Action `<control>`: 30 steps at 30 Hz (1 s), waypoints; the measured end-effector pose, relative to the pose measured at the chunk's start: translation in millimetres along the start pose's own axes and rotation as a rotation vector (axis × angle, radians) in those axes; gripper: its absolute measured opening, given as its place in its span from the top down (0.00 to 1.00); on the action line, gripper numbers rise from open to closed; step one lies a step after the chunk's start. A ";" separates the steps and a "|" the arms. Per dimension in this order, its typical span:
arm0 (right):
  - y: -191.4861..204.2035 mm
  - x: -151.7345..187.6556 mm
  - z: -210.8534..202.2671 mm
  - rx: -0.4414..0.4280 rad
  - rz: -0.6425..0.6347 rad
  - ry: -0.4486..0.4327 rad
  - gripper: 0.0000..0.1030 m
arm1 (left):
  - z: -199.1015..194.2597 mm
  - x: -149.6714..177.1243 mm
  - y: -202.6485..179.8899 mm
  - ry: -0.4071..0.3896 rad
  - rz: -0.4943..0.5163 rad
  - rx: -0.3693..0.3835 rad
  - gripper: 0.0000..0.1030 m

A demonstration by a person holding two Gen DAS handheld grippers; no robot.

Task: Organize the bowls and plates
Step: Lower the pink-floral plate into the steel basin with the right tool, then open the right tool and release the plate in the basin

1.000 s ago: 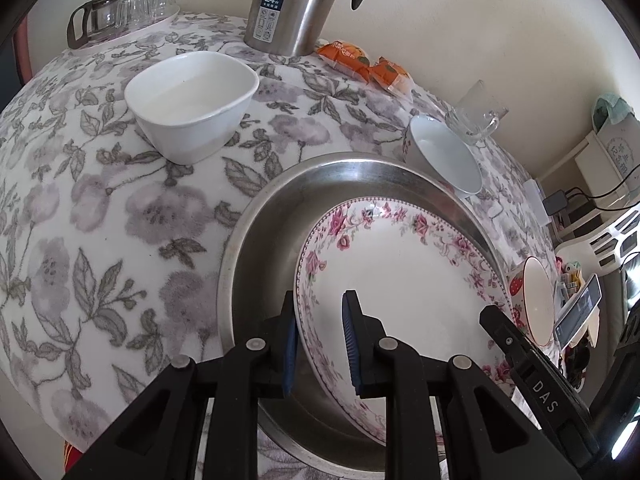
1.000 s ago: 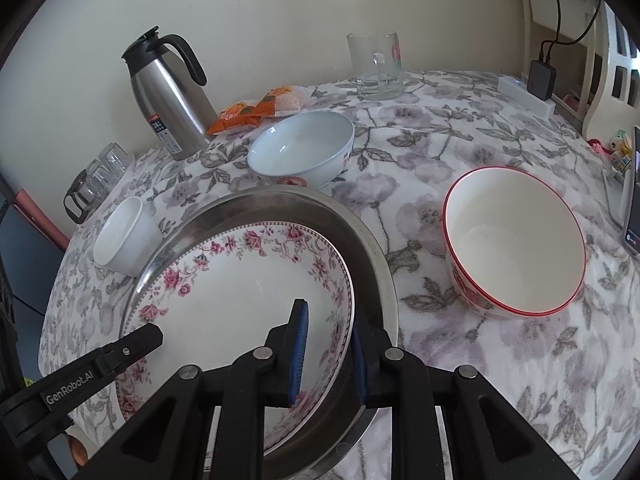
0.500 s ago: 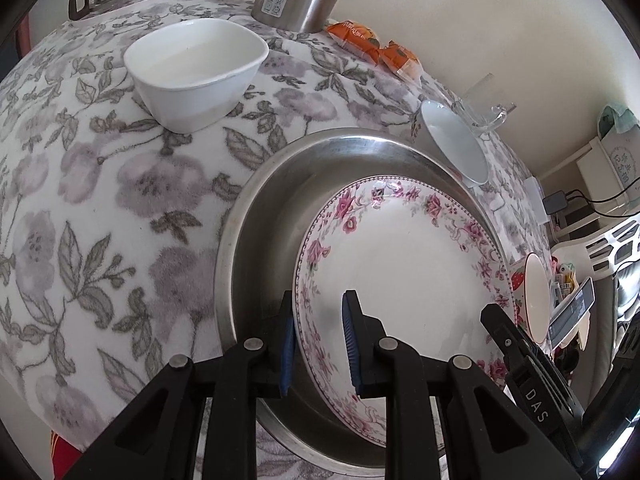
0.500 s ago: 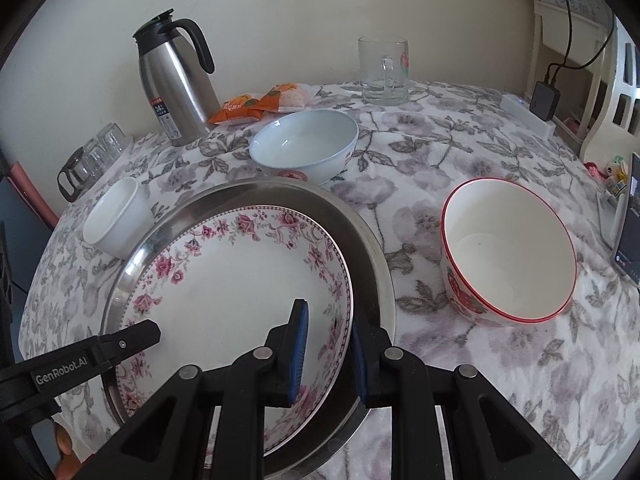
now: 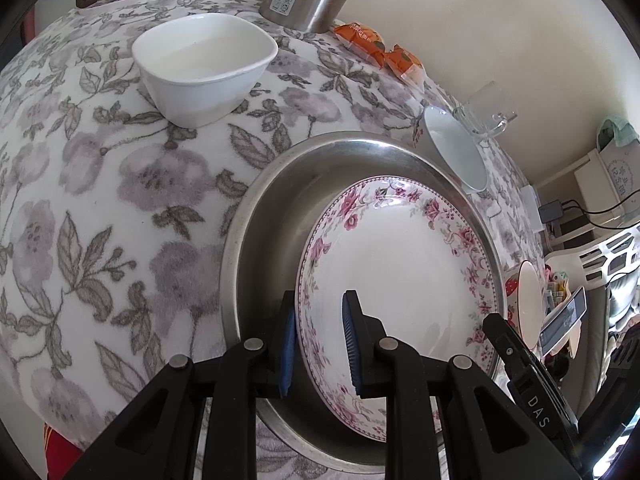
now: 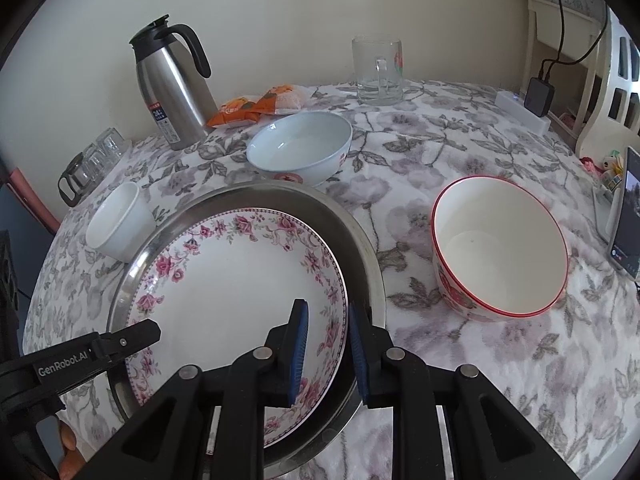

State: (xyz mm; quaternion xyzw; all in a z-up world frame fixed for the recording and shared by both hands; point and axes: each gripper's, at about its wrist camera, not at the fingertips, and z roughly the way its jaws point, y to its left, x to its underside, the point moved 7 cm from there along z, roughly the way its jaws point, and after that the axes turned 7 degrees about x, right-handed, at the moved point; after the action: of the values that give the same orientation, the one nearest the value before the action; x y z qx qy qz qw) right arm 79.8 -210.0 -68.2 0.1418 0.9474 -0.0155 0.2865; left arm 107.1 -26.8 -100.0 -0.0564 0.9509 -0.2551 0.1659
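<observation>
Your white round porcelain plate with a pink rose border (image 6: 236, 300) lies inside the wide round stainless-steel basin (image 6: 360, 240), which sits on the table with the grey-and-lilac floral cloth (image 6: 500, 360); nothing else is in the basin. Your left gripper (image 5: 320, 340) straddles the plate's rim at about its 8 o'clock in the right wrist view, one blue pad outside and one inside; your right gripper (image 6: 326, 350) does the same at about 4 o'clock. You cannot tell from either view whether the pads press on the rim or only flank it.

Outward from the basin in the right wrist view: at 12 o'clock, just beside it, a pale blue round bowl (image 6: 300, 146), empty. At 3 o'clock, apart, a white bowl with a red rim and red flowers (image 6: 500, 248), empty. At 9 o'clock, touching or nearly touching the basin's edge, a small white squarish bowl (image 6: 120, 232), empty. Farther back stand a steel vacuum jug with a black handle (image 6: 172, 80), orange snack packets (image 6: 256, 106) and a clear glass mug (image 6: 378, 72), empty.
</observation>
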 end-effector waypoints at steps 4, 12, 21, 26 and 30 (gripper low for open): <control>-1.2 -1.2 -4.9 -0.006 0.005 -0.012 0.77 | -6.7 -1.3 -3.0 -0.022 0.026 -0.018 0.79; -5.0 -2.8 -11.8 -0.018 0.020 -0.034 0.78 | -13.4 -2.1 -5.4 -0.029 0.027 -0.010 0.74; -22.2 -6.8 -16.8 -0.027 0.090 -0.048 0.75 | -28.4 -5.8 -21.7 -0.082 0.080 0.035 0.61; -32.5 -8.4 -19.6 -0.013 0.127 -0.058 0.67 | -45.9 -14.8 -25.4 -0.171 0.128 -0.026 0.52; -40.5 -6.0 -15.5 0.000 0.156 -0.040 0.67 | -48.5 -20.9 -8.3 -0.184 0.101 -0.112 0.51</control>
State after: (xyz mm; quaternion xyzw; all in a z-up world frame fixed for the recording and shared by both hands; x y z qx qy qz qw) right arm 65.0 -248.7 -54.0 0.2151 0.9276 0.0041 0.3055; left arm 110.2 -7.4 -50.3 -0.0408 0.9461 -0.1864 0.2616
